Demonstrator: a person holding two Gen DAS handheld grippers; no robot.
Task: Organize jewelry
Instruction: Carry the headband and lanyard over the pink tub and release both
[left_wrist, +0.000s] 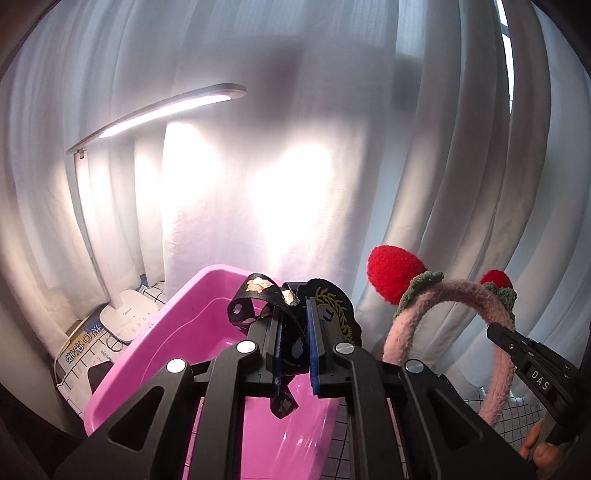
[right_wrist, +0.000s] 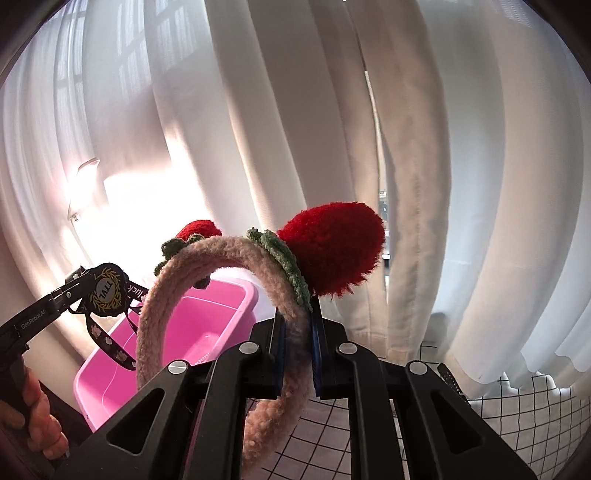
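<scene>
Both items are in hand, neither yet stowed. Left gripper (left_wrist: 293, 343): fingers clenched on a black ribbon lanyard (left_wrist: 258, 295) with a round black-and-gold badge (left_wrist: 334, 310); its printed tail dangles over the near part of the pink bin (left_wrist: 177, 314). Right gripper (right_wrist: 298, 343): fingers clamped on one side of a fluffy pink headband (right_wrist: 207, 258) carrying two red strawberry pompoms (right_wrist: 332, 247); it is held in the air, beside the bin and above the checked tabletop (right_wrist: 517, 406).

Progress, judged: pickup complete, both drops remaining. What shows of the bin's inside looks empty.

Clearances: the bin mouth is open and wide, with the rim below both loads. A lit desk lamp (left_wrist: 166, 114) stands behind the bin at its far left; white curtains (left_wrist: 443, 147) hang close behind. The headband's arch is near the lanyard, so staggered drops look safer.
</scene>
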